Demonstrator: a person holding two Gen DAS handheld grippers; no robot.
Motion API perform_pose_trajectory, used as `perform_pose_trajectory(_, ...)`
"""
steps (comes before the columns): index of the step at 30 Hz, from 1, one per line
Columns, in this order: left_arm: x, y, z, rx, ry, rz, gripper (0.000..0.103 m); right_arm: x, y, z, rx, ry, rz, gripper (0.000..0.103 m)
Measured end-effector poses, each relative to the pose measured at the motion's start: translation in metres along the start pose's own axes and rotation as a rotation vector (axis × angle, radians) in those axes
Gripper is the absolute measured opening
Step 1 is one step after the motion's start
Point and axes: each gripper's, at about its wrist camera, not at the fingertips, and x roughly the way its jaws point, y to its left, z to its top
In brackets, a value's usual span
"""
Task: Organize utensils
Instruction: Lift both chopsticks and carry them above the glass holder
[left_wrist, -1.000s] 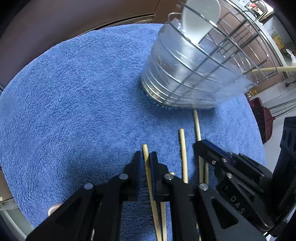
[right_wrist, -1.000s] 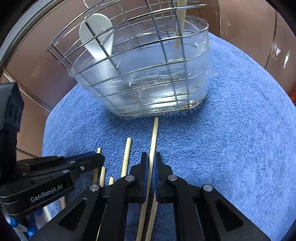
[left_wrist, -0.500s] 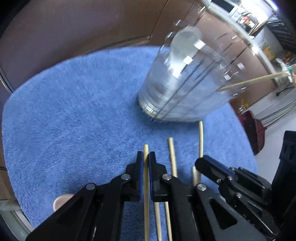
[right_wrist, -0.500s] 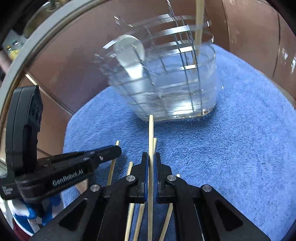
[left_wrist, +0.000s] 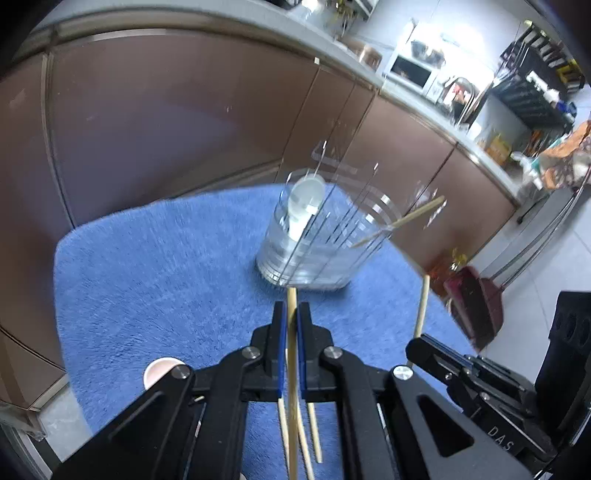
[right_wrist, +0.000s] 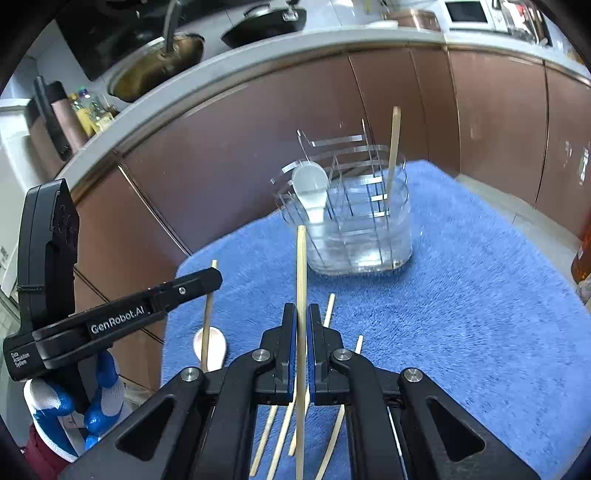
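Chopsticks are gripped, one in each closed claw. Left wrist view: the left claw is clamped on a chopstick, lifted off the blue towel since a second ago. Right wrist view: the right claw pinches another chopstick, also raised; the wire holder stands beyond, so insertion looks next, while spares are left behind.

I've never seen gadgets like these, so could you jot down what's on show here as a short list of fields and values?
Setting: blue towel on a table, kitchen cabinets behind
Left gripper: shut on a chopstick, lifted off the towel
Right gripper: shut on a chopstick, lifted off the towel
Wire holder: holds a white spoon and one upright chopstick
Loose chopsticks: several on the towel
Pale spoon: on the towel near its left edge
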Motion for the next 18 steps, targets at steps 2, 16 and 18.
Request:
perform_pose_trajectory(2, -0.021, -0.002, 0.003, 0.002, -0.040, -0.002, 0.004, -0.014, 0.003, -0.001, -0.003, -0.027, 0.002, 0.005)
perform_pose_trajectory(16, -0.104, -0.056, 0.061, 0.064, -0.379, -0.055, 0.004, -0.101, 0.033, 0.053, -0.111, -0.309, 0.031, 0.005)
perform_pose_trajectory(18, -0.104, -0.060, 0.075, 0.067, -0.425, -0.062, 0.004, -0.105, 0.034, 0.072, -0.121, -0.365, 0.040, 0.005)
